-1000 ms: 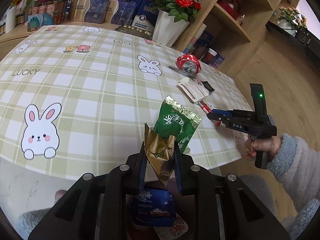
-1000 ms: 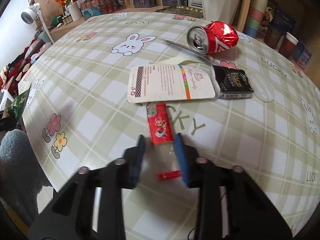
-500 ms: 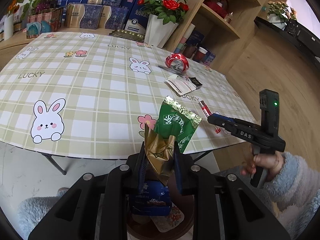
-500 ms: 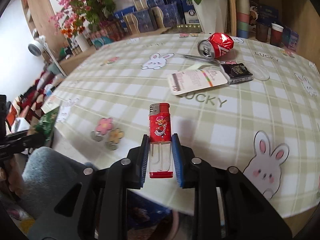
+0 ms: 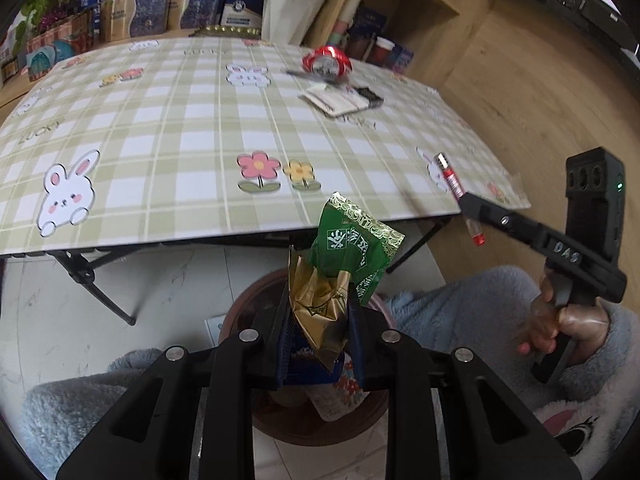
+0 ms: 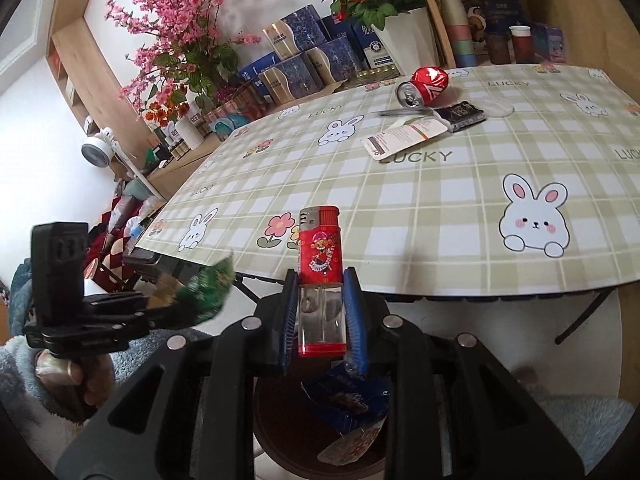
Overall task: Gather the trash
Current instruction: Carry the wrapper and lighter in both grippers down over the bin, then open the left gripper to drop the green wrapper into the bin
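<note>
Left wrist view shows the green-and-white checked worktop with rabbit prints point(image 5: 192, 128) spreading ahead of and above the left tool point(image 5: 320, 344), and the round brown waste bin point(image 5: 320, 432) on the floor directly beneath it. That left tool is clenched on a crumpled green-and-gold foil wrapper point(image 5: 344, 264), held upright over the bin. To its right, the right tool point(image 6: 322, 312) grips a red-and-clear plastic lighter point(image 6: 320, 272) upright, past the worktop edge, above the bin with its blue packet point(image 6: 348, 400). Far ahead on the worktop lie a crushed red drink can point(image 6: 424, 86), a white paper card point(image 6: 404, 138) and a small black packet point(image 6: 460, 114).
</note>
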A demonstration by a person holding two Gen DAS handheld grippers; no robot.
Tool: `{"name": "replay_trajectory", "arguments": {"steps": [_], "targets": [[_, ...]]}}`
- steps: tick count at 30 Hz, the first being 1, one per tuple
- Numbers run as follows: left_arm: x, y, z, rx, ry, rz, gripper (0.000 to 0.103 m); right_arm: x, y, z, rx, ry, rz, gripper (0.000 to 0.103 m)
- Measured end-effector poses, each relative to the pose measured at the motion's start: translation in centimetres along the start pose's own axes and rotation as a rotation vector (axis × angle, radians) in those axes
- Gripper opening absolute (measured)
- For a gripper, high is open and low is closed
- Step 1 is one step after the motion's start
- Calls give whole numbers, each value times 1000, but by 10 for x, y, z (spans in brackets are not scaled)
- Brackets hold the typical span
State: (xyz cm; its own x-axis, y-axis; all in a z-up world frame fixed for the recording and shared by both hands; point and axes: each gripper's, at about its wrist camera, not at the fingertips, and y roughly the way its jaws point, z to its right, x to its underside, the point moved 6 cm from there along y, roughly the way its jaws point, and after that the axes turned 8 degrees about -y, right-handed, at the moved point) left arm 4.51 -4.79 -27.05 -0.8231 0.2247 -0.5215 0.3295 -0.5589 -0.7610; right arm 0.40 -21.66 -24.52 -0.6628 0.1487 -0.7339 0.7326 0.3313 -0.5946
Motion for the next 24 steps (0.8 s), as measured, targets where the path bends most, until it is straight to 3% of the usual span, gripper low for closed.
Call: {"name": "replay_trajectory", "arguments": {"steps": [8, 24], "targets": [[16, 44, -5, -22, -31, -157, 24, 8, 14, 11, -26, 42, -22, 26], [43, 127, 14, -47, 79, -419, 24, 17, 19, 41, -12, 152, -23, 26]]}}
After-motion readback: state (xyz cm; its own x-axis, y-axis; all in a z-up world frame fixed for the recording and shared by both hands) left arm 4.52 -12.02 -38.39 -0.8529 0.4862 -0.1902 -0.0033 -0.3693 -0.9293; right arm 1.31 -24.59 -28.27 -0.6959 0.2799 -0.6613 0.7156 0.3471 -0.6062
